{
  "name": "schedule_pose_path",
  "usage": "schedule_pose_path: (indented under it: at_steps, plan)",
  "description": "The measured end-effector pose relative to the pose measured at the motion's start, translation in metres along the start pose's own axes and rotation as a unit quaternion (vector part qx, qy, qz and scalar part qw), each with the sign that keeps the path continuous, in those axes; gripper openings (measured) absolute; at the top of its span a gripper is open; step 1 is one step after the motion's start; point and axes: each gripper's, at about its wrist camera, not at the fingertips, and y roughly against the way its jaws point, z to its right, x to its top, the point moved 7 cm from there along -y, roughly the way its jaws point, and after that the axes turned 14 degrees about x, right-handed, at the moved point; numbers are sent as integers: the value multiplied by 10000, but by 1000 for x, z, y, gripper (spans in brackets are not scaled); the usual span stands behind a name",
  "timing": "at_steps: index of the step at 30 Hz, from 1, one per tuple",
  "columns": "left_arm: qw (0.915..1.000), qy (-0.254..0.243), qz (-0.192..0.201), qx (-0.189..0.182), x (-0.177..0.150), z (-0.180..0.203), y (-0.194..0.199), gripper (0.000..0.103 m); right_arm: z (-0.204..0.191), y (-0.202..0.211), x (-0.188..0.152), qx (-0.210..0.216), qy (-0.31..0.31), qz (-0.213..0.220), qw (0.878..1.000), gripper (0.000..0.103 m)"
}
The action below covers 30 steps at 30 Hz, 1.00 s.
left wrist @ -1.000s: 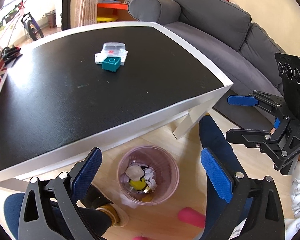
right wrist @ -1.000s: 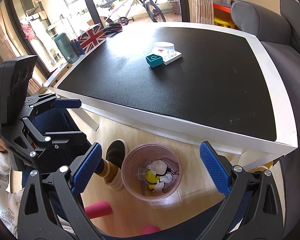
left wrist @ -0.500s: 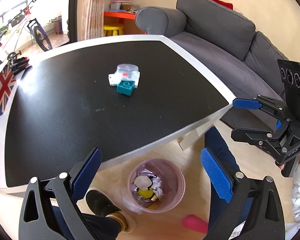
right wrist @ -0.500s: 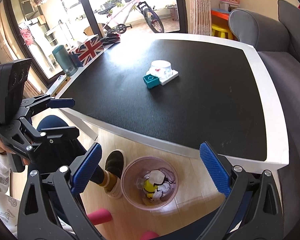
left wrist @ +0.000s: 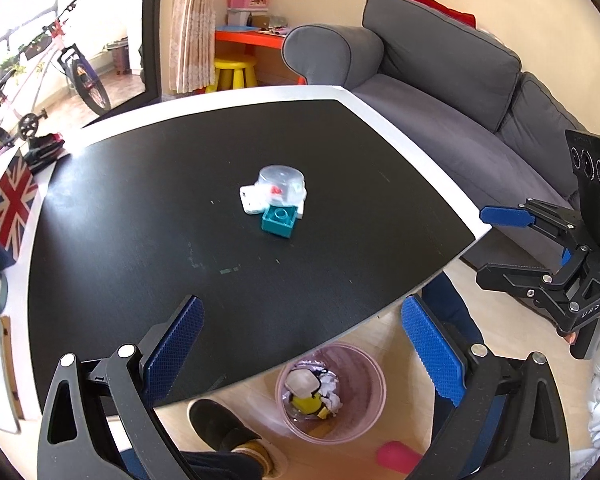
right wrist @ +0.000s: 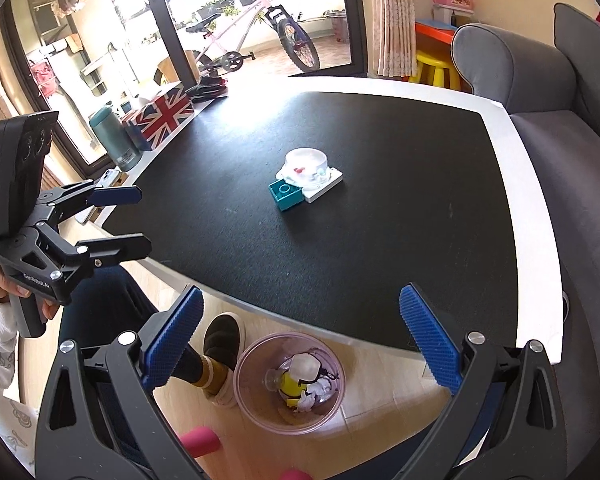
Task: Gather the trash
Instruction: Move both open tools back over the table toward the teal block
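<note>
The left tool (left wrist: 300, 344) is hanging wide open with nothing between its blue pads (left wrist: 176, 342), above the near edge of the black table (left wrist: 140, 264). The right tool (right wrist: 298, 340) is also spread wide open and is holding nothing, and it is hanging over the near edge of the table (right wrist: 400, 240) too. Each tool is showing up in the other's view: the right tool (left wrist: 500, 242) is sitting past the table's right corner, and the left tool (right wrist: 140, 220) is sitting off the table's left side, both with their fingers apart. The pink trash bin (left wrist: 366, 424) is standing on the wooden floor just below the table's near edge, and it is holding white crumpled paper and something yellow. From the right view the trash bin (right wrist: 246, 396) is sitting beside a foot in a dark slipper (right wrist: 222, 338). Near the middle of the table a clear plastic cup (left wrist: 281, 184) is lying upside down on a flat white piece (left wrist: 252, 202), and a teal block (left wrist: 279, 222) is touching them on the near side. A box with a flag pattern (right wrist: 160, 114) is standing at the table's far left edge. A grey sofa (left wrist: 440, 92) is sitting beside the table's right side.
</note>
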Motion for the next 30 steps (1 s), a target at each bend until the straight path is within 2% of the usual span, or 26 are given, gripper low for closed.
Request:
schedule_pose_path:
  at_steps: [15,30]
  plan:
    - [9998,-73,-167,23,42,-12,-44,95,25,-12,38,-80,-114,-42,9999,97]
    - [9979,-338,-561,14,54,-2,-112,95,50,-23,42,-93,-339,-135,9993,97]
